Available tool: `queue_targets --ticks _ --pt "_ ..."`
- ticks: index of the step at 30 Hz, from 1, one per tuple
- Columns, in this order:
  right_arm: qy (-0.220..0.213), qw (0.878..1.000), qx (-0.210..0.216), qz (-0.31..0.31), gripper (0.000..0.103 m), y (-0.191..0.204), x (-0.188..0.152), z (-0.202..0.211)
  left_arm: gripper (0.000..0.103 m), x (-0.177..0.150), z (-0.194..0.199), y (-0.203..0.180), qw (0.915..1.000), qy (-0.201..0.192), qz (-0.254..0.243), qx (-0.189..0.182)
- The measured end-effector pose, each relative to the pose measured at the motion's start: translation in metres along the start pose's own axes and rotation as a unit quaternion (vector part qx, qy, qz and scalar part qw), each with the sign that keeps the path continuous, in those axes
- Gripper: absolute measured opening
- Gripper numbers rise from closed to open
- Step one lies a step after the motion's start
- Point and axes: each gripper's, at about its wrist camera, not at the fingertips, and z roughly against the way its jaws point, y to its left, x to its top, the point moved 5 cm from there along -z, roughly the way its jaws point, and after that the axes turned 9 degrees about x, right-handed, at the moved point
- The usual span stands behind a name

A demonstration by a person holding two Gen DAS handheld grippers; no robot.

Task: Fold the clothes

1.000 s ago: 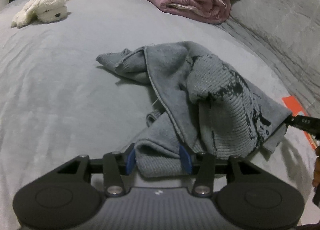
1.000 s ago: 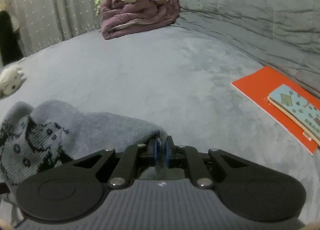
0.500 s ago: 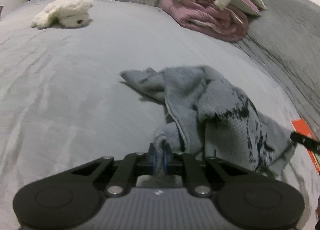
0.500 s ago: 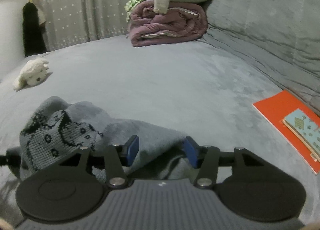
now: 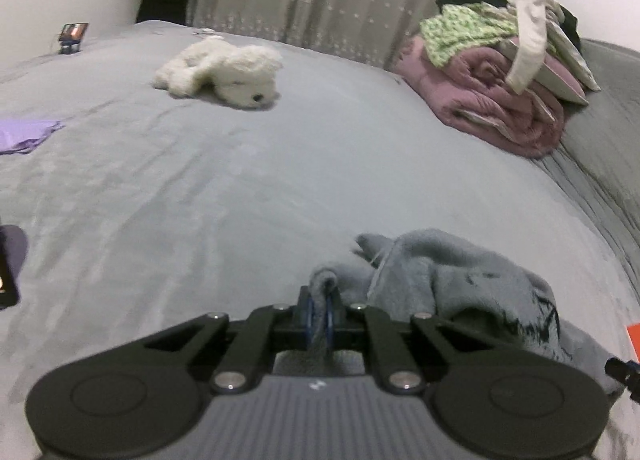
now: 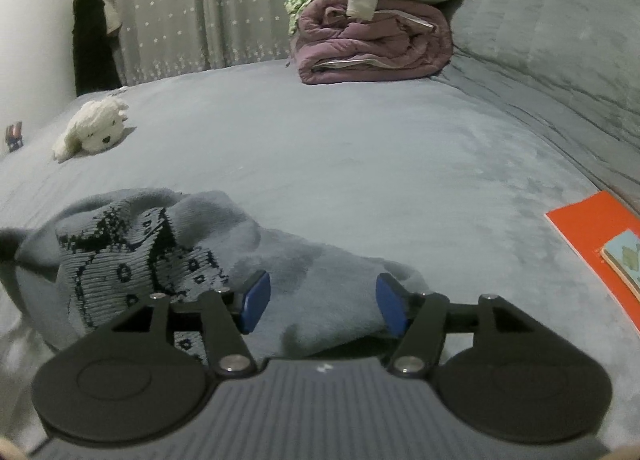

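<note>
crumpled grey knit sweater with black pattern (image 6: 168, 260) lies on the grey bedspread (image 6: 360, 156), long axis running left to right across the right wrist view, patterned end to the left. left gripper (image 5: 319, 316) has its blue pads pinched together on a bunched fold of the sweater. right gripper (image 6: 322, 302) has its fingers spread wide, straddling the plain end.

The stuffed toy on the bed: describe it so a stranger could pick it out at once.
Start from the wide grey bed and look toward its far side, near the starry curtain. There, left of the stack of folded bedding, the stuffed toy lies alone on the cover. It is the only white, fluffy thing there, a small plush dog with dark eyes and nose.
</note>
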Motion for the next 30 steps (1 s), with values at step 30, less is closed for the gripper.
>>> queue_targets --ticks 30 --pt "0.005 0.997 0.067 -0.043 0.066 0.04 0.018 -0.02 0.006 -0.071 0.096 -0.031 0.9421 0.165 -0.103 -0.273"
